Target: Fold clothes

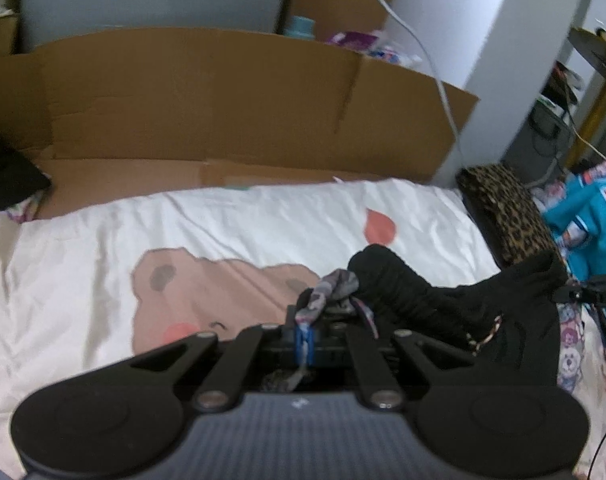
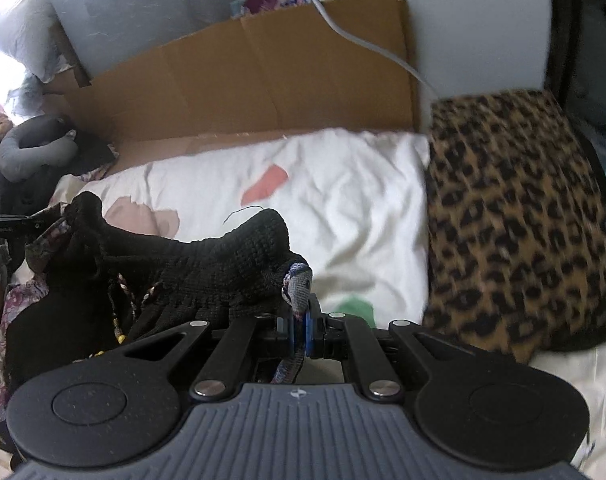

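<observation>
We see left gripper (image 1: 305, 336) fingers pinching a patterned strap (image 1: 331, 292), right gripper (image 2: 301, 330) likewise, black garment (image 2: 207, 264) hanging between them over the bed sheet (image 2: 343, 200), leopard cushion (image 2: 515, 216) beside.

we see a black knitted garment (image 1: 407, 292) with a grey-and-purple patterned fabric edge (image 1: 335, 288). our black gripper fingers carry blue pads (image 2: 307, 334). the white bedsheet (image 1: 231, 224) bears a brown bear print (image 1: 207, 292) with pink cheeks and a coral drop. beside it, a tan-and-black leopard-print cushion (image 2: 515, 216), a plain brown cardboard sheet (image 1: 207, 96) and a teal printed cloth (image 1: 595, 220).
</observation>
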Tool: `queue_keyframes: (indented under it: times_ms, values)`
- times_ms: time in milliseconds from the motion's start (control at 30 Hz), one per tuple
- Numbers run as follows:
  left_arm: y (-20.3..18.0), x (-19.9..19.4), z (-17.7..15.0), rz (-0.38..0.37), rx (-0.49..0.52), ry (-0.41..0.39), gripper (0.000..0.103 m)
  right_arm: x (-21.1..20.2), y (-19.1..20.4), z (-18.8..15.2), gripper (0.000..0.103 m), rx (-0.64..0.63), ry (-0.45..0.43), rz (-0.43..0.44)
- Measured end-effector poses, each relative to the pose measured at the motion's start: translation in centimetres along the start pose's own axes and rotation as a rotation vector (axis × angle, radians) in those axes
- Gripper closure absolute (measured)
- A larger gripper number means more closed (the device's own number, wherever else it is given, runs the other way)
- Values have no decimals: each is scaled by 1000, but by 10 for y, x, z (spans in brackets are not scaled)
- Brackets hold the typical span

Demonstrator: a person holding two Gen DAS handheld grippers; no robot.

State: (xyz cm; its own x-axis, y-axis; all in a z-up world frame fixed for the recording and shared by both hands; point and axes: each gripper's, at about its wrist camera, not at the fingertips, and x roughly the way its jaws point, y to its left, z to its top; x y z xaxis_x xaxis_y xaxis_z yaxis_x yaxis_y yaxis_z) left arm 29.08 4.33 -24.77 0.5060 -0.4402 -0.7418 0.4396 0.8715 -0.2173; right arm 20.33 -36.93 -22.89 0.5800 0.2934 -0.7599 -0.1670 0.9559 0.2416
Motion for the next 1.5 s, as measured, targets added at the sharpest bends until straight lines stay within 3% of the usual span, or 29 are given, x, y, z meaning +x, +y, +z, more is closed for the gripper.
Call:
queue_keyframes:
  times_ms: [633, 1267, 1500]
  values:
    - [66, -17, 24, 109, -129, -110, 100, 44, 71, 89, 100, -157, -74, 1]
    - [135, 25, 40, 169, -243, -128, 100, 136, 115, 145, 100, -240, -34, -37]
    - [160, 47, 53, 173, -270, -100, 100, 177, 127, 157, 100, -263, 1, -54]
